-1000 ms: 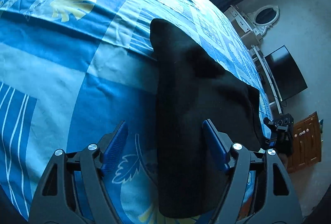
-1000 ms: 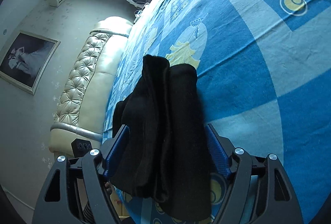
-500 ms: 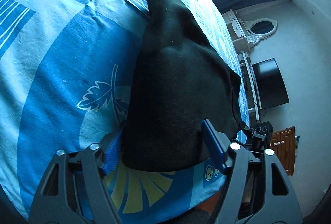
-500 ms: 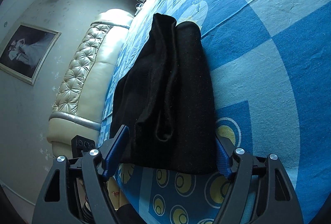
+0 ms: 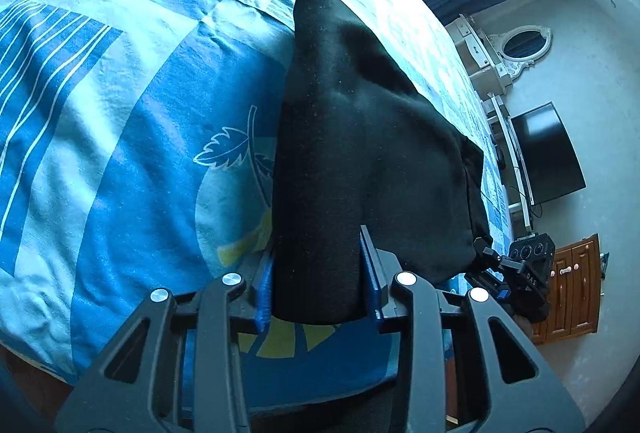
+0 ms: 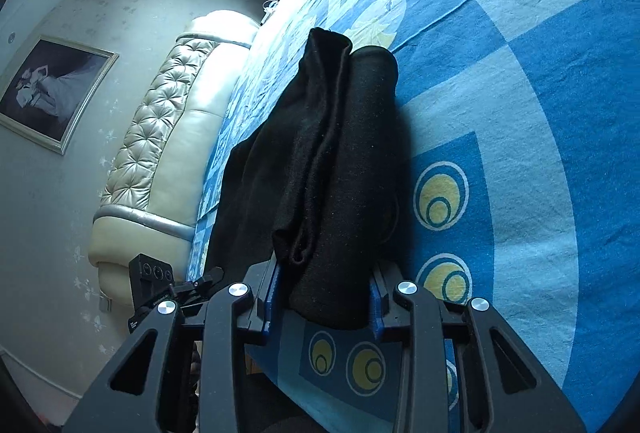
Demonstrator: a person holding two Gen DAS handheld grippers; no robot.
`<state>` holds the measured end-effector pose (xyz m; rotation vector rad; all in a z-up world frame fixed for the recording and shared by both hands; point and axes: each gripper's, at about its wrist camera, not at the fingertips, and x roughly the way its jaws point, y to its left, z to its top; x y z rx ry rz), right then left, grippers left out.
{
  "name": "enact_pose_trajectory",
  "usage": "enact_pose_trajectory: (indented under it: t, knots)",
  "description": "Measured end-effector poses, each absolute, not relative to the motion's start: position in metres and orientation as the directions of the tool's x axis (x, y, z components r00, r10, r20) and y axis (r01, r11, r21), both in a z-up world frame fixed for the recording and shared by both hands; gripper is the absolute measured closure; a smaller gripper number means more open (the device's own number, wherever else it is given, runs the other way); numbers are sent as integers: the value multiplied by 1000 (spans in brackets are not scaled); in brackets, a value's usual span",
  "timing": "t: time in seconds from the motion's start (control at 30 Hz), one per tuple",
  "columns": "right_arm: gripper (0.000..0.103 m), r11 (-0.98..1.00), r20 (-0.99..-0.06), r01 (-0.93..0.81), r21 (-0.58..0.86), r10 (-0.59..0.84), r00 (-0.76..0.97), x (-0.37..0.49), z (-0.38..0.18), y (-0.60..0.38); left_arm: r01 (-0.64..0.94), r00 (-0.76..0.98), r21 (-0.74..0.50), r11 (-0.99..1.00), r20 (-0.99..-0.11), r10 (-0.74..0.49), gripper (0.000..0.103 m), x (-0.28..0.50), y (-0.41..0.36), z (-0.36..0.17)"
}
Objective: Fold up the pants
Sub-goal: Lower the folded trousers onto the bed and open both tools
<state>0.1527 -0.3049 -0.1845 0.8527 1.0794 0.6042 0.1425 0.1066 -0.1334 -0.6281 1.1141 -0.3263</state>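
Left tongs (image 5: 318, 281) and right tongs (image 6: 322, 291) had just closed, each clamped on the near edge of the black pants (image 5: 360, 153), low centre frame on the bed (image 5: 120, 113), likely to lift for a fold.

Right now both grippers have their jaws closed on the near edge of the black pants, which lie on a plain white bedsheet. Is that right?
Not quite: the bedsheet is blue with leaf and circle prints, not plain white, as both wrist views show. The rest holds: the left gripper and right gripper have just closed their jaws on the near edge of the black pants.
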Motion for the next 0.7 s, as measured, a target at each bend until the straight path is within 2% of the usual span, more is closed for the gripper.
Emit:
enact_pose_trajectory:
  t: [0.4, 0.5, 0.6, 0.67, 0.7]
  knots:
    - [68, 516, -478, -3, 857, 796, 370, 153, -201, -308, -34, 435, -651, 758, -693, -576, 61, 140, 116, -149]
    - [64, 494, -464, 15, 869, 805, 371, 152, -204, -311, -31, 436, -665, 746, -681, -589, 50, 135, 118, -148]
    - [54, 467, -441, 25, 884, 816, 374, 153, -203, -312, -23, 438, -689, 725, -658, -612, 36, 136, 116, -149]
    - [43, 448, -419, 15, 894, 824, 381, 153, -201, -311, 3, 440, -705, 709, -636, -634, 19, 135, 112, -146]
    - [40, 439, -407, 4, 898, 828, 385, 152, -199, -310, 7, 436, -701, 713, -640, -633, 16, 135, 109, -145]
